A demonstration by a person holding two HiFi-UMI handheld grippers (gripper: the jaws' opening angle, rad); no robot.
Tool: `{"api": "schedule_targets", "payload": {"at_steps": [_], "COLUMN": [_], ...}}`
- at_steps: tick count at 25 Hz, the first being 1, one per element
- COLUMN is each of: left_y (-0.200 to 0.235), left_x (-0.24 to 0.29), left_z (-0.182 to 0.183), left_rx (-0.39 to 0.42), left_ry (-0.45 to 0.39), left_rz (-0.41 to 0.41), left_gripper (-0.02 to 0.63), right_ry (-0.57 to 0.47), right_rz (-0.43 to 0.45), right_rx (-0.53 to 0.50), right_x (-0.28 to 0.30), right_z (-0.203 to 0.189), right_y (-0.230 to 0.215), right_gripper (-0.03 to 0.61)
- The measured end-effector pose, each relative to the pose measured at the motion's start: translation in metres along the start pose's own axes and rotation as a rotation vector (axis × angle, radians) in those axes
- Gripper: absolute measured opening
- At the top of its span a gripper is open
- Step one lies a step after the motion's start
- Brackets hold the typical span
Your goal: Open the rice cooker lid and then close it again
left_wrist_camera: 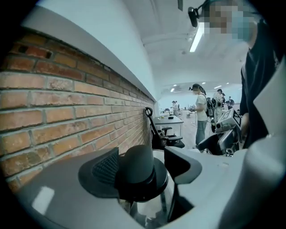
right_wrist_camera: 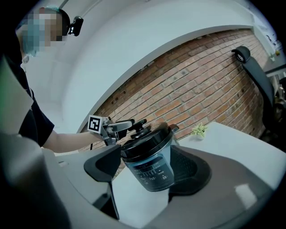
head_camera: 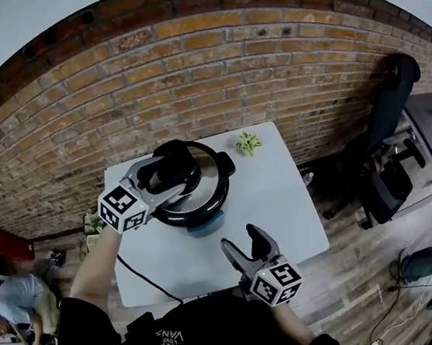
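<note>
White table (head_camera: 276, 191) — left claw (head_camera: 170, 176) spread around lid knob (left_wrist_camera: 138, 165).

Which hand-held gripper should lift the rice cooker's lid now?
Left. The left hand-held gripper has its jaws around the round black knob of the black rice cooker's lid; the right hand-held gripper hangs open and empty above the white table, apart from the cooker.

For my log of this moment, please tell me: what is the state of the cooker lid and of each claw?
Lid: seated on the rice cooker, closed.
Left claw: open, jaws around the lid knob.
Right claw: open, empty, over the table.
</note>
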State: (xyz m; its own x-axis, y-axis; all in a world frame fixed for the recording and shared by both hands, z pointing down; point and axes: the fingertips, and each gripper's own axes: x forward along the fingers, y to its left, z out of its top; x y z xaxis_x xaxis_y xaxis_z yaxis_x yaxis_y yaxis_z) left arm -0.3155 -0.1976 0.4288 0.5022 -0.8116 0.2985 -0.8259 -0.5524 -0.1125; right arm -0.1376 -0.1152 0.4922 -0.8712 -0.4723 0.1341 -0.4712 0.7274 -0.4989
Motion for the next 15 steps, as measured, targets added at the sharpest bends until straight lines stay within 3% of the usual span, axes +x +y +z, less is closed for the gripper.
{"api": "schedule_targets", "payload": {"at_steps": [15], "left_y": [-0.007], "left_x": [0.048], "left_z": [-0.019], "left_rx": [0.109], "left_ry": [0.230], "left_rz": [-0.172], "left_gripper": [0.293], "right_ry": [-0.029], "right_rz": [-0.049], "right_rx": [0.012], "right_x": [-0.009], "right_z": [0.009], "right_y": [-0.019], "right_gripper": [0.334]}}
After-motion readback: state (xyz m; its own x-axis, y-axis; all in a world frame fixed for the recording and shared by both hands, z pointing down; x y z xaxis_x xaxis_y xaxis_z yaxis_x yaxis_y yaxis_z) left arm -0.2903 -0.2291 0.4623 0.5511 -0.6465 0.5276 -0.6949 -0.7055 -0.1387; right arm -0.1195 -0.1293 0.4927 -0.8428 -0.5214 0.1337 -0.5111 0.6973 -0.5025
